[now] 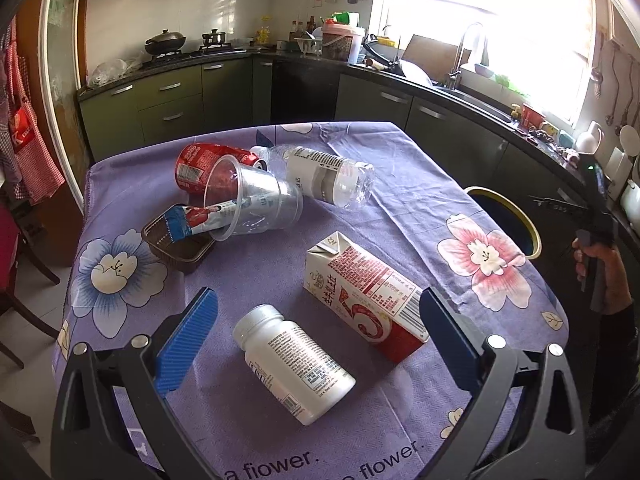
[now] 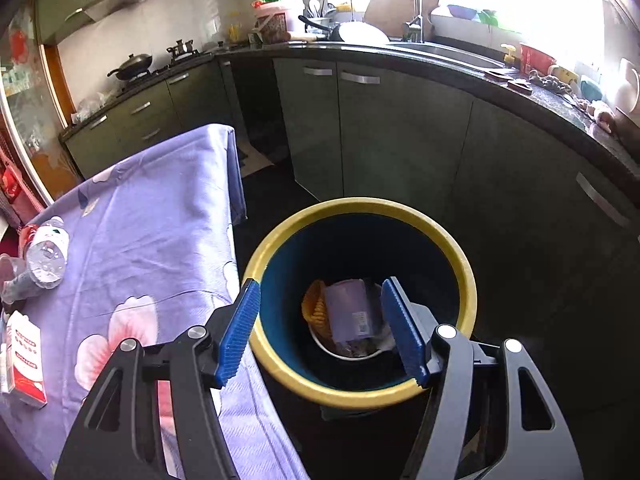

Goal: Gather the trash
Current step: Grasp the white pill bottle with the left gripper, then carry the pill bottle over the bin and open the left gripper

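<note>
My left gripper (image 1: 318,320) is open and empty above the table, with a white pill bottle (image 1: 294,364) lying between its fingers and a red and white carton (image 1: 366,296) just beyond. Farther back lie a clear plastic cup (image 1: 252,204) with a wrapper (image 1: 200,218) in it, a red can (image 1: 208,166), a clear plastic bottle (image 1: 324,174) and a brown tray (image 1: 178,246). My right gripper (image 2: 322,326) is open and empty above the yellow-rimmed bin (image 2: 360,216). A purple packet (image 2: 348,310) and other trash lie inside the bin.
The table wears a purple flowered cloth (image 1: 400,208). The bin (image 1: 520,216) stands on the floor by its right edge. Dark kitchen cabinets (image 2: 400,132) and a cluttered counter run behind. A chair (image 1: 16,280) stands at the left.
</note>
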A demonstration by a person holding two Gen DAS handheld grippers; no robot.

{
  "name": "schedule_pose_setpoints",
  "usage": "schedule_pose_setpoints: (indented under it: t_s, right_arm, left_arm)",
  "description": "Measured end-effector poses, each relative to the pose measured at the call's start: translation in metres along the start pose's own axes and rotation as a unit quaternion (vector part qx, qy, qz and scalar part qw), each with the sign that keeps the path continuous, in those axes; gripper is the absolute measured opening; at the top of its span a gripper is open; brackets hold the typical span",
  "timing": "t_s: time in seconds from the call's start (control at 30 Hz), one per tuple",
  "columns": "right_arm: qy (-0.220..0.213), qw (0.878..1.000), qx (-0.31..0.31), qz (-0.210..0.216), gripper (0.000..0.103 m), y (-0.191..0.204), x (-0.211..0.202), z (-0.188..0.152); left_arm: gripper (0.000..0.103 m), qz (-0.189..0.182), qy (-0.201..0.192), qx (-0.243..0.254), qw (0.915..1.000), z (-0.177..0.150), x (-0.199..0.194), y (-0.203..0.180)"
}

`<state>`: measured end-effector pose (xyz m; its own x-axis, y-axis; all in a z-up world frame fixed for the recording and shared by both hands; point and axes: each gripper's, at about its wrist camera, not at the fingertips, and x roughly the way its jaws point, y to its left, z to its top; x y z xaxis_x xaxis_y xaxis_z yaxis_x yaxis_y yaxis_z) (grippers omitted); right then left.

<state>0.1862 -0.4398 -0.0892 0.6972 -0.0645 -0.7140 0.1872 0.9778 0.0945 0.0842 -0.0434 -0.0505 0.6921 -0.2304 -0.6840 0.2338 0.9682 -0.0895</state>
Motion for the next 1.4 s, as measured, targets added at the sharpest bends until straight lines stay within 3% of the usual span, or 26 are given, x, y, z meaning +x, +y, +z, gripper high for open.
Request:
schedule_pose_setpoints:
  t_s: [0.27,0.37,0.5,0.83,0.97,1.1,1.4]
  right_arm:
    - [-0.035,0.999,0.002,0.012,0.067,0.008,-0.055,-0.031]
    - [-0.038,0.999,0.004,0.018,0.067,0.008,-0.065,-0.038]
    - [-0.033,0.999,0.003,0.032,0.067,0.008,-0.065,-0.042]
    - [-0.024,0.998,-0.009,0.063,0.067,0.018,-0.054,-0.043]
    - [-0.025,0.997,-0.011,0.066,0.067,0.021,-0.054,-0.042]
    - [-0.021,0.997,-0.015,0.068,0.067,0.025,-0.053,-0.042]
    - [-0.016,0.997,-0.024,0.07,0.067,0.032,-0.052,-0.042]
  left_arm:
    - [0.096,0.035,0.036,-0.026,0.9984,-0.006,0.011,0.007]
    - [0.09,0.038,0.055,-0.044,0.9968,-0.008,0.018,0.01]
    - [0.071,0.036,0.096,-0.06,0.9929,-0.016,0.032,0.011]
    - [0.067,0.047,0.136,-0.07,0.9871,-0.025,0.05,0.014]
    - [0.063,0.034,0.148,-0.077,0.9853,-0.028,0.055,0.018]
    - [0.053,0.027,0.161,-0.057,0.9849,-0.028,0.06,0.023]
    - [0.049,0.028,0.187,-0.003,0.9819,-0.021,0.065,0.038]
